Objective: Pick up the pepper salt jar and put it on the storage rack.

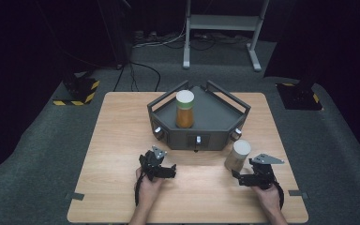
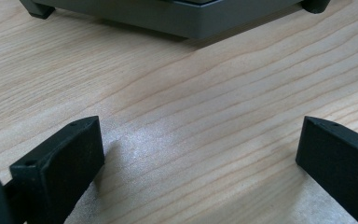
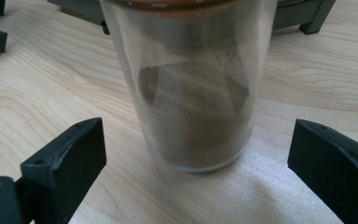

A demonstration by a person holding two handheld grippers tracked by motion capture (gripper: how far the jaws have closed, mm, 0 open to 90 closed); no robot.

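A clear jar (image 1: 237, 155) with a pale lid and brownish powder inside stands on the wooden table (image 1: 117, 140), just in front of the grey rack's right corner. In the right gripper view the jar (image 3: 193, 88) rises just beyond the two black jaws, which stand wide apart and clear of its glass. My right gripper (image 1: 240, 176) (image 3: 198, 154) is open right behind that jar. An orange-filled jar (image 1: 184, 109) with a pale lid stands inside the grey rack (image 1: 201, 136). My left gripper (image 1: 171, 169) (image 2: 200, 149) rests low over bare wood, open, nothing between its jaws.
The grey angular rack (image 2: 177, 18) with knobs on its front sits at the table's far middle. A metal stand (image 1: 222, 23) and cables lie on the dark floor beyond. Yellow-black striped bases (image 1: 77, 93) flank the table's far corners.
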